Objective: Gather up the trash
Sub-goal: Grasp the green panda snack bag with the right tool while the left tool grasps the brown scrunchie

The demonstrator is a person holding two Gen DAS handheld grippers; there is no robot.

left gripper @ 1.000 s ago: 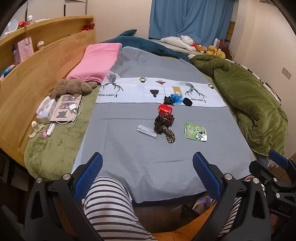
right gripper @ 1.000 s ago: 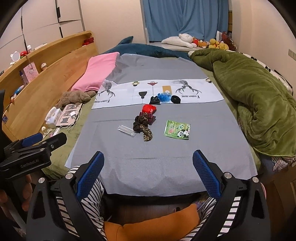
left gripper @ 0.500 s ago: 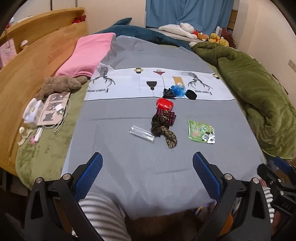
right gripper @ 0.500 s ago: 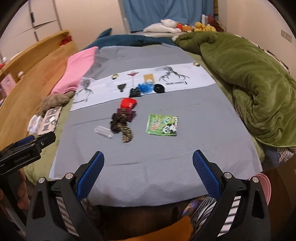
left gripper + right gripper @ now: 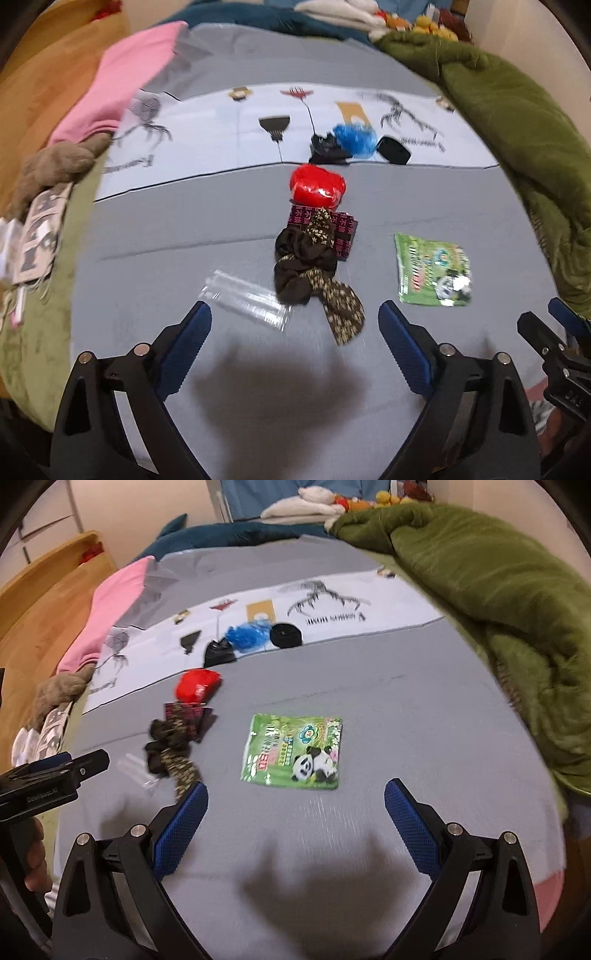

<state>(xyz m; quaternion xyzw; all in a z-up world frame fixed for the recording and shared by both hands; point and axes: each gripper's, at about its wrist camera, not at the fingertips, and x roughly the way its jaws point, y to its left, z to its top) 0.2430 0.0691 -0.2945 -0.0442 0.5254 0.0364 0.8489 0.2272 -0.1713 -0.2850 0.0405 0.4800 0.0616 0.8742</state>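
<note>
Loose litter lies on a grey sheet [image 5: 184,221] over the bed. A clear plastic wrapper [image 5: 245,300] lies just ahead of my open, empty left gripper [image 5: 293,328]. A green panda snack bag [image 5: 293,751] lies flat just ahead of my open, empty right gripper [image 5: 295,812]; it also shows in the left wrist view [image 5: 432,273]. A dark patterned scrunchie [image 5: 314,273] lies on a dark patterned packet [image 5: 343,230], with a red wrapper [image 5: 317,186] behind. Further back are a black crumpled piece [image 5: 327,149], a blue crumpled wrapper [image 5: 352,138] and a black round item [image 5: 393,150].
A green blanket [image 5: 498,609] is heaped along the right side. A pink cloth [image 5: 125,92], a brown plush toy [image 5: 55,166] and papers [image 5: 37,229] lie at the left by the wooden headboard [image 5: 44,602]. Pillows and plush toys sit at the far end.
Both grippers have moved forward and down over the bed, so the litter looks much closer. The clear wrapper now lies near the left gripper and the panda bag near the right. Both stayed open.
</note>
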